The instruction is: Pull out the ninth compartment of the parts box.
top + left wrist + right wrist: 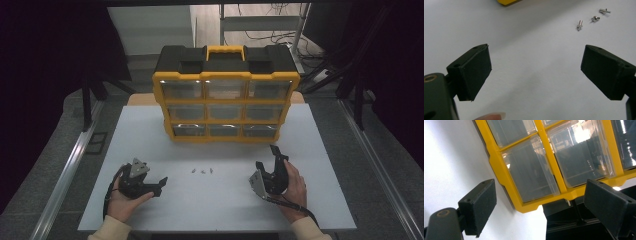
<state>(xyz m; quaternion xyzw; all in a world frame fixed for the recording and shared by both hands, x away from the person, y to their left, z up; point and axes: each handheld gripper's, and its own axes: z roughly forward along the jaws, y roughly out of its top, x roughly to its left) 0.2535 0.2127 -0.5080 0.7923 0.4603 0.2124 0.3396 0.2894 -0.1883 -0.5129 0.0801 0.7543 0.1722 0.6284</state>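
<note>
1. Left gripper (161, 183) low on the table (150, 130), jaws spread wide and empty, aimed toward 2 o'clock at the three small screws (594, 18). Likely lining up a pick.
2. Screws lie loose mid-table, between both grippers.
3. Right gripper (267, 157), jaws released, nothing held, faces the yellow organizer (225, 100) at 12 o'clock, probably ready for a drawer.

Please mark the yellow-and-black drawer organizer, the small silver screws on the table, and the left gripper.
Yellow-and-black plastic drawer organizer (226, 75): high view, top yellow frame bar.
Small silver metal screws (579, 25): left gripper view, nearest screw's shank.
Left gripper (162, 185): high view, between its open jaws.
</note>
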